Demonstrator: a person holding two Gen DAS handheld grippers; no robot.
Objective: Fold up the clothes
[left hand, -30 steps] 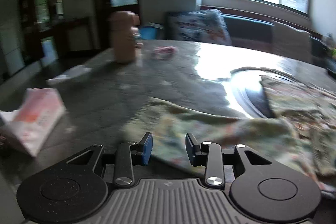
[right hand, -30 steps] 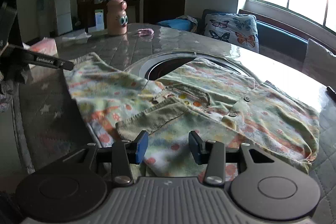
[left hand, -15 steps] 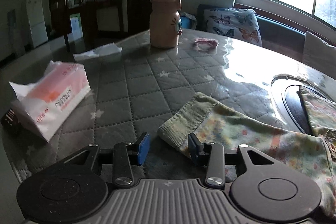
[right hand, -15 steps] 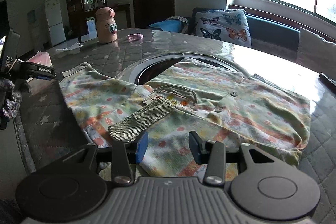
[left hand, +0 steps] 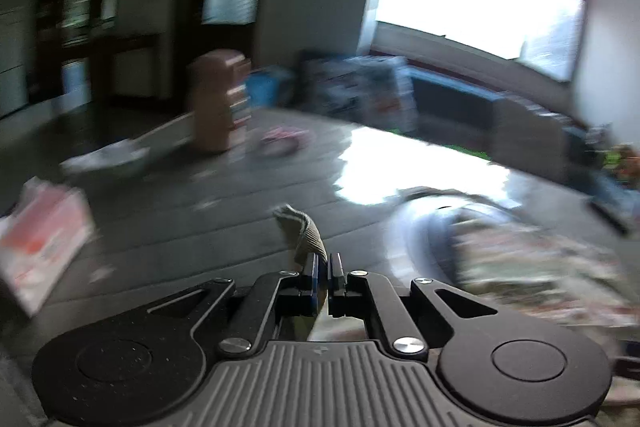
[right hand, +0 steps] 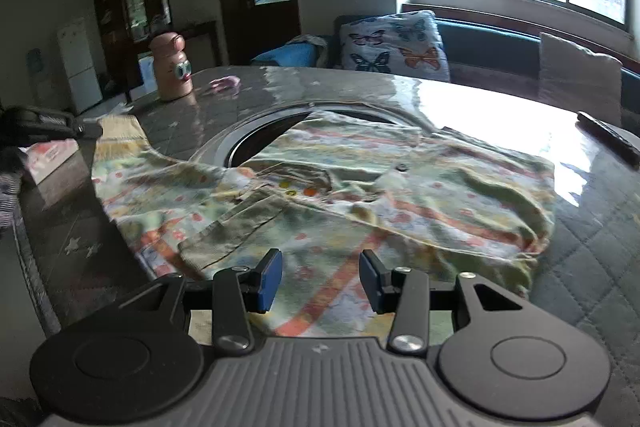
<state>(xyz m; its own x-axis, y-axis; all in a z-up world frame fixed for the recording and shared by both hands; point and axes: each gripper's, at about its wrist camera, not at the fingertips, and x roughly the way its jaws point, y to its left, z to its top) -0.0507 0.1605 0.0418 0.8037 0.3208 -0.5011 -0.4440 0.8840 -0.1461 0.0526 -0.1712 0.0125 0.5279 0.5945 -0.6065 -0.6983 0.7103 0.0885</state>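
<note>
On the quilted table [right hand: 592,251]: one flowered shirt [right hand: 360,187], lying mostly flat across the round inset at the table's middle, one sleeve [right hand: 120,147] stretched toward the far left edge. Left gripper [left hand: 327,263]: jaws together, clamped on the ribbed cuff [left hand: 308,235] of that sleeve. Right gripper [right hand: 320,275]: jaws apart, holding nothing, hovering above the shirt's near hem. Progress, by judgement: early; the first sleeve fold appears only begun, with the other sleeve and body folds remaining. Count: one shirt, two grippers, one pink bottle [right hand: 172,71], one tissue pack [left hand: 40,239], one small pink item [right hand: 226,83], one butterfly cushion [right hand: 394,45].
</note>
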